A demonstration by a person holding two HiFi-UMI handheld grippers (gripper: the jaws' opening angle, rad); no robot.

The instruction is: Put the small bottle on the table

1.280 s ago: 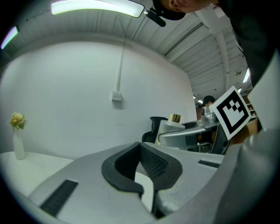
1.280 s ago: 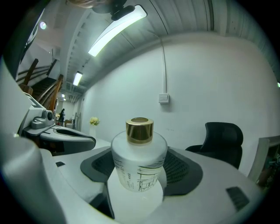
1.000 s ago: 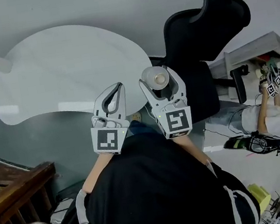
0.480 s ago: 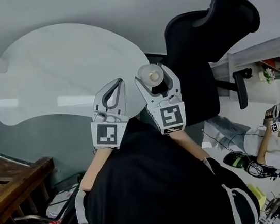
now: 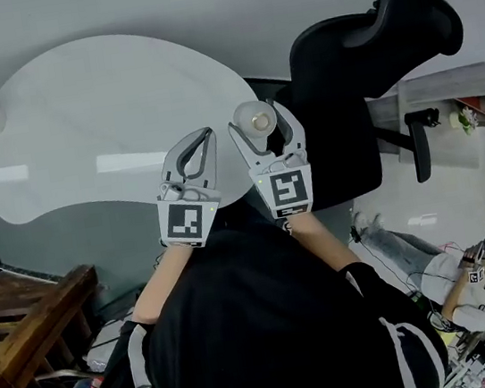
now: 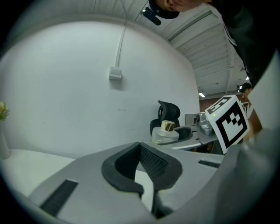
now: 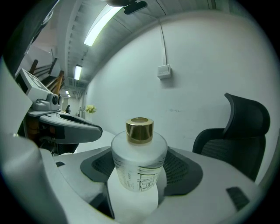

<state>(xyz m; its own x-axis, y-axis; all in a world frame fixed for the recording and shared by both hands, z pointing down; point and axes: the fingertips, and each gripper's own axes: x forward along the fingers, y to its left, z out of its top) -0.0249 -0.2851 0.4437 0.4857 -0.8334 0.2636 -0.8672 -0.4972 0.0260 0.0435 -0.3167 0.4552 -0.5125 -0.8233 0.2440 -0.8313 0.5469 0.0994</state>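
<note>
The right tongs [image 5: 263, 127] are clenched on the small bottle [image 7: 139, 162], a frosted one with a gold cap, upright. It hangs by the near rim of the white worktop [image 5: 78, 123], seemingly just over it. The left tongs [image 5: 205, 140] are closed with nothing in them, just beside. A black office chair [image 5: 367, 61] crowds the right side, and a wooden bench [image 5: 28, 329] stands lower left.

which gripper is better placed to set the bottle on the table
Right. The right gripper holds the small bottle between its jaws, by the white table edge. The left gripper is shut on nothing.
</note>
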